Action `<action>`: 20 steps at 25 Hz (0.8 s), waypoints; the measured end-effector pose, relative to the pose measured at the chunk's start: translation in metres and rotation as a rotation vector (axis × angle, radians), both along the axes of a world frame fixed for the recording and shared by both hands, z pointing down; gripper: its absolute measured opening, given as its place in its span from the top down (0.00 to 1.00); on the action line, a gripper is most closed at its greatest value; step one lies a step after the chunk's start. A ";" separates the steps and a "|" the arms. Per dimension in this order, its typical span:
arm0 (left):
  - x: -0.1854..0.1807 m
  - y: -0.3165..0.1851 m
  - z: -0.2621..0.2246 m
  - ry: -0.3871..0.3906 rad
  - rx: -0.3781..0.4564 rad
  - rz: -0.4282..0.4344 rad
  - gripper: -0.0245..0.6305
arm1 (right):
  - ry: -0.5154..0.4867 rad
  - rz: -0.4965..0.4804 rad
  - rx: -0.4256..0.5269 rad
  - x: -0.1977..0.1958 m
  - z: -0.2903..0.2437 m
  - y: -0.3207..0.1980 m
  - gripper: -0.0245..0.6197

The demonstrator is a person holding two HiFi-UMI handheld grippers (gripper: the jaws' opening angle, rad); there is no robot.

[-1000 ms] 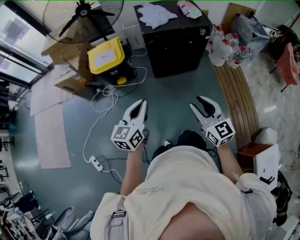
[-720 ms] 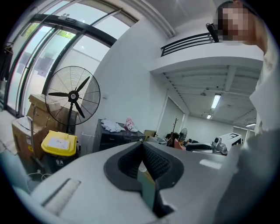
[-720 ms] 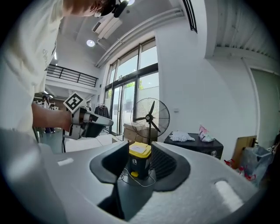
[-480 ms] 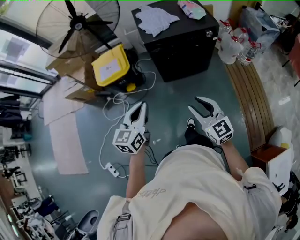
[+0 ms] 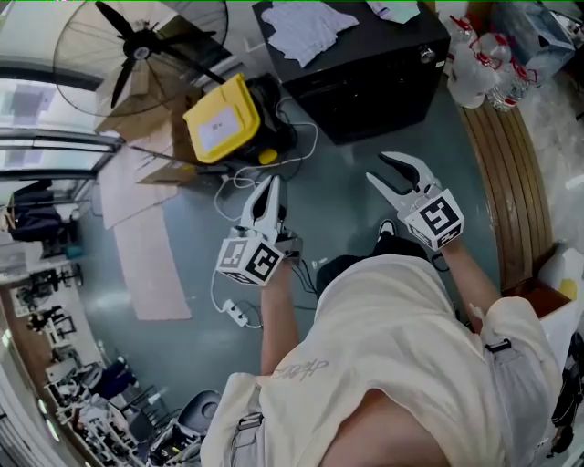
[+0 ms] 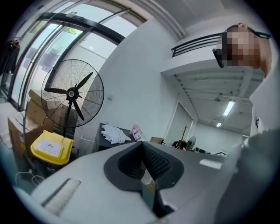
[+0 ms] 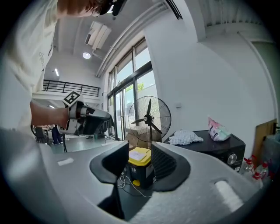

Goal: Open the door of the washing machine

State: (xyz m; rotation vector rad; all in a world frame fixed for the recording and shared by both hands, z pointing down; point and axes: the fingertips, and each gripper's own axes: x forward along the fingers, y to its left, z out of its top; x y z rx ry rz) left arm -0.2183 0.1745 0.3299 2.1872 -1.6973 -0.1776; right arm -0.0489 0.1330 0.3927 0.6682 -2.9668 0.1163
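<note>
The washing machine (image 5: 383,68) is a black box at the top of the head view, with a white cloth (image 5: 306,27) lying on it; its front faces me and I cannot make out the door. It also shows in the left gripper view (image 6: 105,142) and in the right gripper view (image 7: 221,151), where a round knob (image 7: 232,158) is visible. My left gripper (image 5: 269,185) (image 6: 142,151) is held in the air well short of the machine, its jaws together with nothing in them. My right gripper (image 5: 375,167) (image 7: 140,153) is open and empty, also apart from the machine.
A yellow-lidded box (image 5: 224,119) and a big floor fan (image 5: 137,46) stand left of the machine. Cables and a power strip (image 5: 235,313) lie on the floor by my feet. A wooden bench (image 5: 511,182) and plastic bottles (image 5: 484,68) are at the right. A pale mat (image 5: 155,260) lies at the left.
The left gripper's jaws have come together from a small gap. The view has swung, so the machine now sits higher and further right. Both grippers stay in the air.
</note>
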 end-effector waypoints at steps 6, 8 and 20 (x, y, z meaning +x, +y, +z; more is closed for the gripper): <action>-0.006 -0.031 0.005 -0.031 -0.025 -0.007 0.93 | 0.011 -0.002 -0.056 -0.004 0.019 -0.025 0.71; -0.011 -0.043 0.012 -0.038 -0.038 0.002 0.93 | 0.020 0.003 -0.068 -0.008 0.027 -0.036 0.71; -0.044 -0.171 0.020 0.010 0.059 0.132 0.93 | 0.086 0.192 -0.086 -0.023 0.045 -0.109 0.71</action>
